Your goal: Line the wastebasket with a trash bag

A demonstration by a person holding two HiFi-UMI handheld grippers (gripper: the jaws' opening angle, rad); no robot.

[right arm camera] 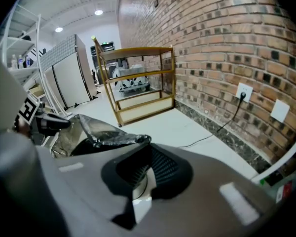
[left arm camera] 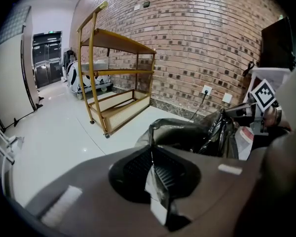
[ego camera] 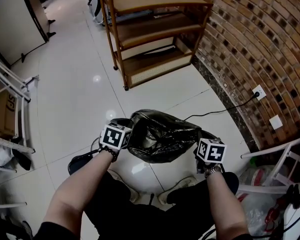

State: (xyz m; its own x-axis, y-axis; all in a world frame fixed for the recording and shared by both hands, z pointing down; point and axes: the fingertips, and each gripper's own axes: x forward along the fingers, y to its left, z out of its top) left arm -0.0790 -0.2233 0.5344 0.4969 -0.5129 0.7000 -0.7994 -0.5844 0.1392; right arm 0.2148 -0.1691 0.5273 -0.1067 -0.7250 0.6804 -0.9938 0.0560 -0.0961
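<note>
A black trash bag (ego camera: 160, 134) hangs stretched between my two grippers, its mouth partly open. Under it shows the rounded white wastebasket (ego camera: 140, 173), mostly covered by the bag. My left gripper (ego camera: 131, 130) is shut on the bag's left rim, and a strip of black film is pinched between the jaws in the left gripper view (left arm camera: 152, 168). My right gripper (ego camera: 196, 144) is shut on the right rim, where the bag's edge (right arm camera: 113, 138) runs into its closed jaws (right arm camera: 147, 174). Each gripper view shows the other gripper across the bag (left arm camera: 246, 110) (right arm camera: 49, 123).
A wooden shelf cart (ego camera: 155, 29) stands ahead against the brick wall (ego camera: 255, 39). A cable runs over the floor from a wall socket (ego camera: 259, 92). White frames stand at the right (ego camera: 280, 156) and left (ego camera: 10, 84). My shoes (ego camera: 182, 194) flank the basket.
</note>
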